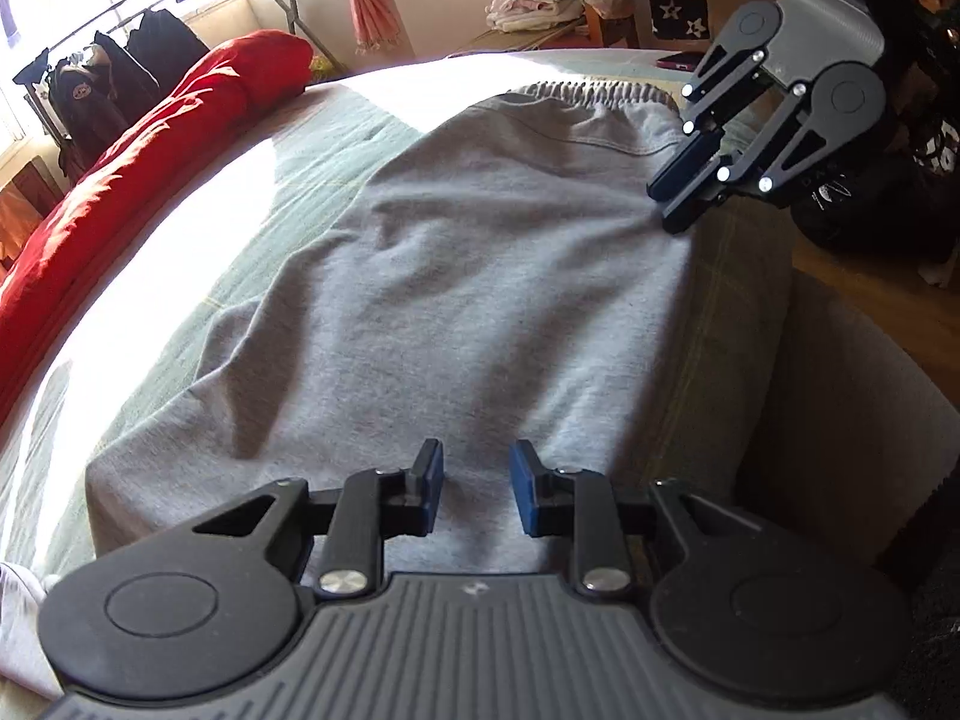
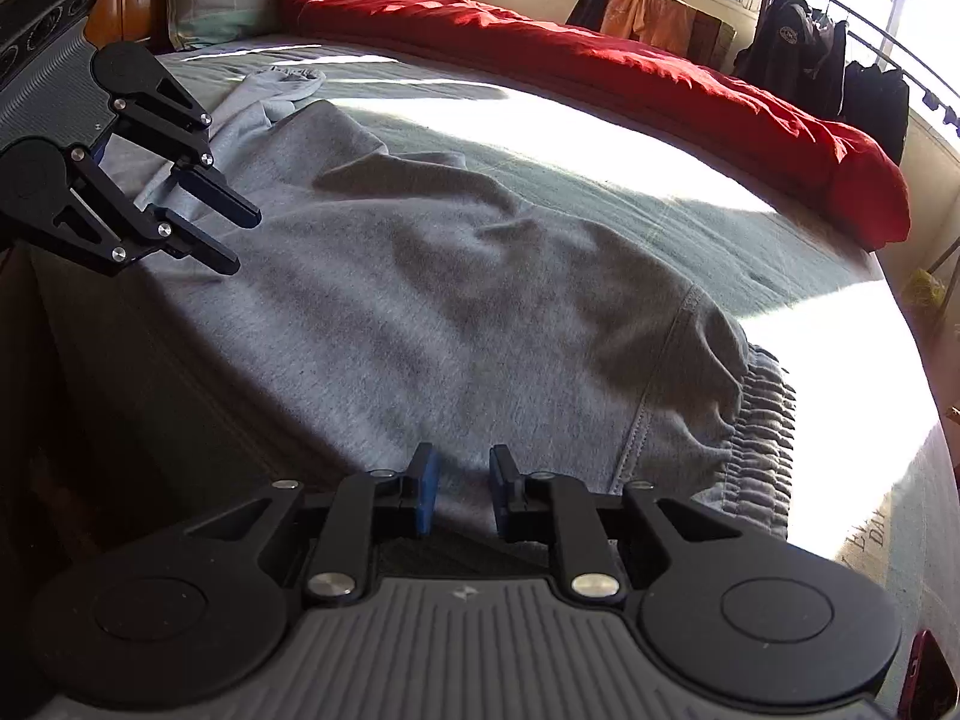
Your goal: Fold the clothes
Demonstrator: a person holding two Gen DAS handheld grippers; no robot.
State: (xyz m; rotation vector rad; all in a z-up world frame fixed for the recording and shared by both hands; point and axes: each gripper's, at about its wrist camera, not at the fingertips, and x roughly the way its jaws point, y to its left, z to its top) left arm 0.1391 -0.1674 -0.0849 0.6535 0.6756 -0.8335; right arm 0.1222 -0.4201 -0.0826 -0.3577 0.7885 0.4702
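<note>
- Left wrist view: 1 grey garment [image 1: 480, 276] lies spread on the bed [image 1: 198, 252], beside 1 red duvet [image 1: 150, 138].
- 2 hand-held grippers: left hand-held gripper [image 1: 476, 489] slightly parted, empty; right hand-held gripper [image 2: 461, 489] likewise, seemingly gripping nothing.

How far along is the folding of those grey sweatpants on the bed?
Done so far: the grey sweatpants seem folded lengthwise, lying flat on the bed with the waistband at one end. In hand: nothing; the left gripper and right gripper both hover at the near edge, jaws slightly apart with no cloth pinched. Left: probably folding it crosswise into a shorter bundle, and smoothing the wrinkles in the middle.
</note>
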